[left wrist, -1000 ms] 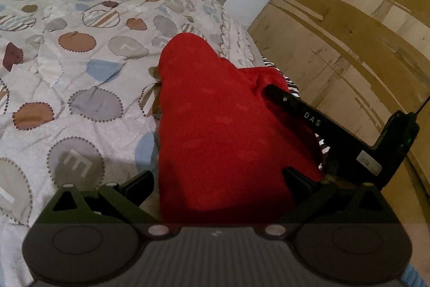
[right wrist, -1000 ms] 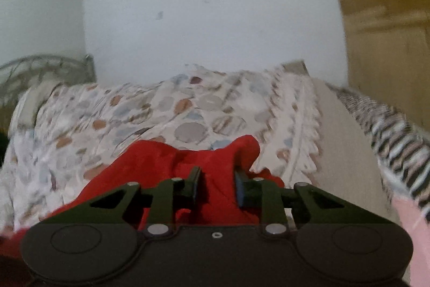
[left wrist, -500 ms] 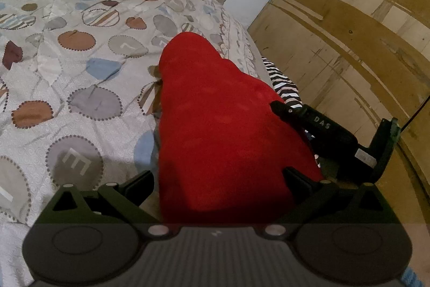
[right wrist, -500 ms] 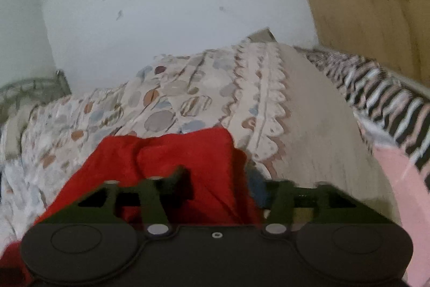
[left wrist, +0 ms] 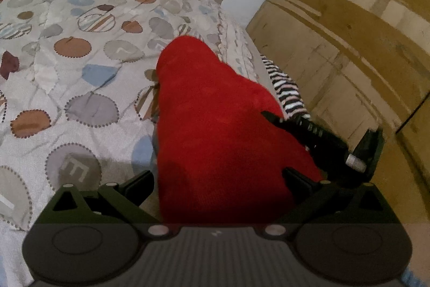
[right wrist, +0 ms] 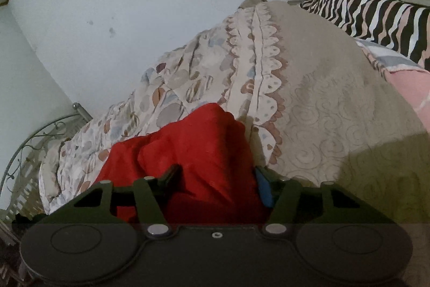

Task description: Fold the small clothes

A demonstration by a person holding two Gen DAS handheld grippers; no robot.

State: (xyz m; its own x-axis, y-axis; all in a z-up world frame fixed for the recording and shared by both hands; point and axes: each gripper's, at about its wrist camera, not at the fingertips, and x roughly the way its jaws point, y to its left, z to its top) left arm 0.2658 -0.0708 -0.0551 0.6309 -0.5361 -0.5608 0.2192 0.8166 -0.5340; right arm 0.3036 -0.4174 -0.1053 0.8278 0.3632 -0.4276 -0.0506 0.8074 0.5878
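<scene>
We see a red cloth [left wrist: 223, 131] lying on the bed [left wrist: 80, 66], close to the bed's right edge. The bed has a cover with round spots in brown, grey and blue.

Our left gripper [left wrist: 217, 179] sits low over the near end of the red cloth. Its jaws stand wide apart, one on each side of the cloth. We cannot see them pinching it.

Our right gripper [right wrist: 217, 176] comes at the red cloth [right wrist: 193, 152] from the bed's right edge. Its jaws have just been closing a little. They are open now, with the red cloth bunched up between them. The left finger [right wrist: 169, 174] lies on the cloth. The right finger has a blue pad [right wrist: 264, 192] right beside the cloth's edge.

From the left camera we see the right gripper [left wrist: 317, 136] as a dark arm touching the right side of the cloth.

A striped cloth [right wrist: 376, 15] in black, white and pink lies at the bed's right edge, near a wooden wall [left wrist: 349, 31].
</scene>
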